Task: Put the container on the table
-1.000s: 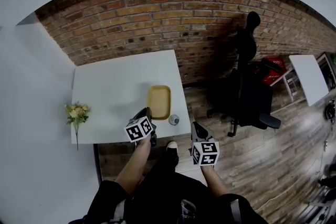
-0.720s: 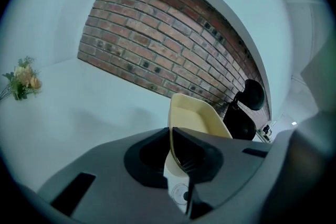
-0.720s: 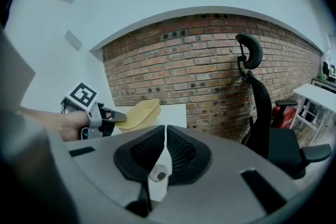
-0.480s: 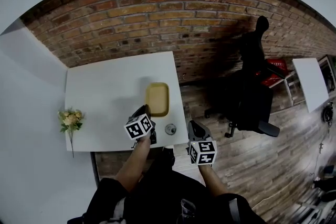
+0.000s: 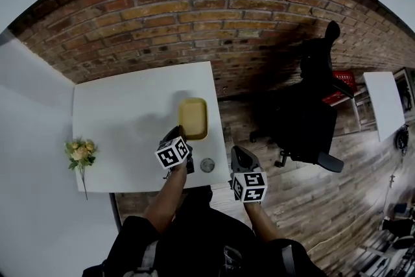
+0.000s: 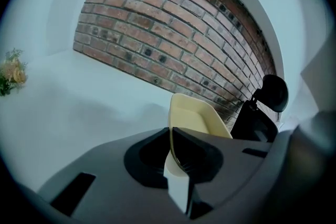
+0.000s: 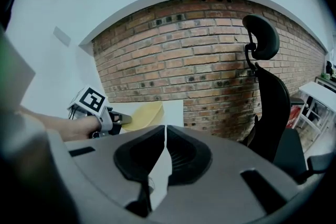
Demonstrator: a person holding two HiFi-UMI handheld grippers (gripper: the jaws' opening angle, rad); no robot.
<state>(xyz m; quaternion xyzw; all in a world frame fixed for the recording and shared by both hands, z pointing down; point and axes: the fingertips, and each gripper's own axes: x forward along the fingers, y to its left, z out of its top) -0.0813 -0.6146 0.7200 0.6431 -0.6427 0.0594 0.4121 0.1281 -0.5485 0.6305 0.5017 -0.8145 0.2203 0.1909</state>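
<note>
Left gripper view: left hand-held gripper (image 6: 171, 131) clamped on yellow container (image 6: 197, 115) near rim. Head view hides the grip but shows the container over table (image 5: 123, 120), 3 o'clock side. Right hand-held gripper (image 7: 164, 131) jaws together, empty.

Head view is looking steeply down from above the person, taking in table (image 5: 130, 113), brick wall (image 5: 214, 16) & both arms. Left gripper view is riding low & v. close over the table, facing along its jaws twd the wall, container (image 6: 197, 115) right in front. Right gripper view is sitting off the table edge, looking level at wall & office chair (image 7: 268, 102), sharing left gripper (image 7: 126, 119) & container w/ head view.
</note>
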